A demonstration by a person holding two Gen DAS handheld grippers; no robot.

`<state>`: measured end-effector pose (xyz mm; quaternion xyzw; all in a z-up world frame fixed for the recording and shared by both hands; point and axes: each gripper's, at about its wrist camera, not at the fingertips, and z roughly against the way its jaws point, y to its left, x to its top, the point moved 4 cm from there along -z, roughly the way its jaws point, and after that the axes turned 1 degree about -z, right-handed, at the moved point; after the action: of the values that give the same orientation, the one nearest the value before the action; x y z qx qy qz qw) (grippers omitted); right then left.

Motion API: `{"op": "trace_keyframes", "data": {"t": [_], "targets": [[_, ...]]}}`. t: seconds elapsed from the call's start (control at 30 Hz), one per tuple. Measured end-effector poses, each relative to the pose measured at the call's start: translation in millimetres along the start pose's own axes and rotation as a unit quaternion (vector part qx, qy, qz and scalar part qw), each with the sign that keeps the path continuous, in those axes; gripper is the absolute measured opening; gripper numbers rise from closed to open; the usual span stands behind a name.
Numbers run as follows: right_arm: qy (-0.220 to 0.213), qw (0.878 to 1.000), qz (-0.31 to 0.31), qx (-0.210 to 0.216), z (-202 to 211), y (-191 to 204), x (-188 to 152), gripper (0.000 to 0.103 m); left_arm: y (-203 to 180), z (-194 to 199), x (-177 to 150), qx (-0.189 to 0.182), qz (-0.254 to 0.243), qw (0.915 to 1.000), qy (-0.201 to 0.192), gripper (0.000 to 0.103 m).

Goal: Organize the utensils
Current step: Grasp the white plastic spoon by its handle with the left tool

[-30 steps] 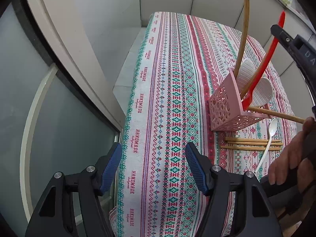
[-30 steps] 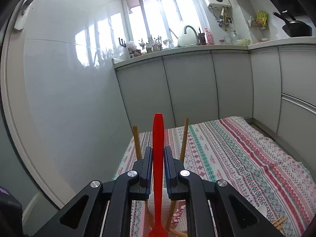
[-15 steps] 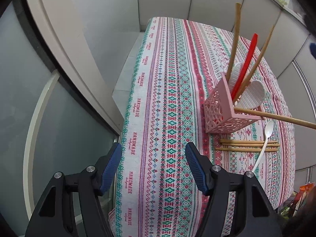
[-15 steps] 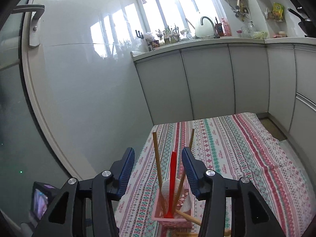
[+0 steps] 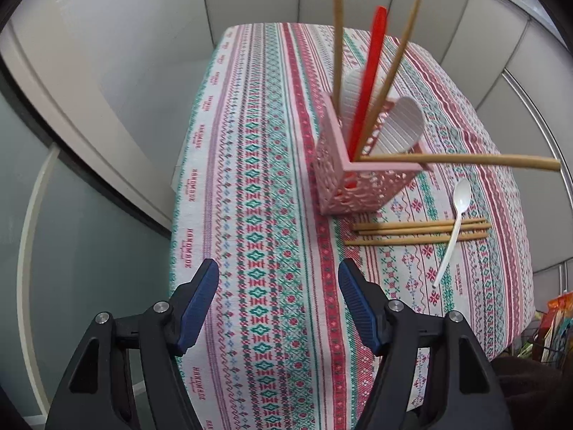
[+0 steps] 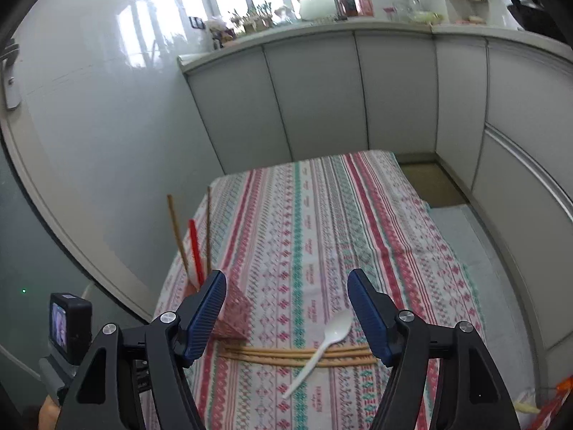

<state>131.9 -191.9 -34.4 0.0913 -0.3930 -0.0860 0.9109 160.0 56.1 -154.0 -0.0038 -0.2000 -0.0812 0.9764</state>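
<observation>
Since the red spatula [image 5: 369,79] now stands in the pink basket [image 5: 361,186], our right gripper [image 6: 286,311] has just been opening, nothing between its fingers, white spoon [image 6: 322,347] just below them; left gripper [image 5: 279,304] hangs wide and empty too

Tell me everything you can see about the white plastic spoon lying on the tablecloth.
The white plastic spoon is a slim one-piece utensil with a small oval bowl and a long thin handle, glossy like disposable cutlery. It lies flat on the patterned striped tablecloth, outside the pink perforated utensil basket, its bowl end nearer the basket. Its handle crosses over the bundle of wooden chopsticks lying on the cloth and rests on them. No jaws touch it; in the right wrist view it lies below the open jaws.
</observation>
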Motion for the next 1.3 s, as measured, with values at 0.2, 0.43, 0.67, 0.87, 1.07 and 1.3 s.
{"op": "trace_keyframes", "data": {"t": [0.2, 0.43, 0.67, 0.87, 1.07, 1.3], "targets": [[0.168, 0.983, -0.069, -0.013, -55.8, -58.4, -40.8, 0.073, -24.2, -11.2, -8.6, -0.005, -0.036, 0.9992, 0.015, 0.072], [0.248, 0.964, -0.085, -0.045, -78.0, -99.6, -74.2, 0.073, -72.0, -15.0, -23.1, -0.029, -0.117, 0.9927, 0.014, 0.072], [0.276, 0.954, -0.093, -0.064, -77.2, -131.8, -86.2, 0.073, -134.0, -14.8, -34.1, -0.046, -0.206, 0.9774, -0.005, 0.069], [0.282, 0.95, -0.114, -0.064, -77.1, -150.9, -88.3, 0.073, -177.3, -32.2, -31.9, -0.058, -0.234, 0.9706, -0.003, 0.044], [0.28, 0.948, -0.134, -0.07, -74.5, -169.8, -86.5, 0.073, -219.8, -48.1, -14.7, -0.041, -0.236, 0.9699, -0.042, 0.038], [0.277, 0.946, -0.153, -0.072, -74.0, -189.5, -83.2, 0.073, -241.0, -66.3, 25.3, -0.04, -0.194, 0.9782, -0.062, 0.039]]}}
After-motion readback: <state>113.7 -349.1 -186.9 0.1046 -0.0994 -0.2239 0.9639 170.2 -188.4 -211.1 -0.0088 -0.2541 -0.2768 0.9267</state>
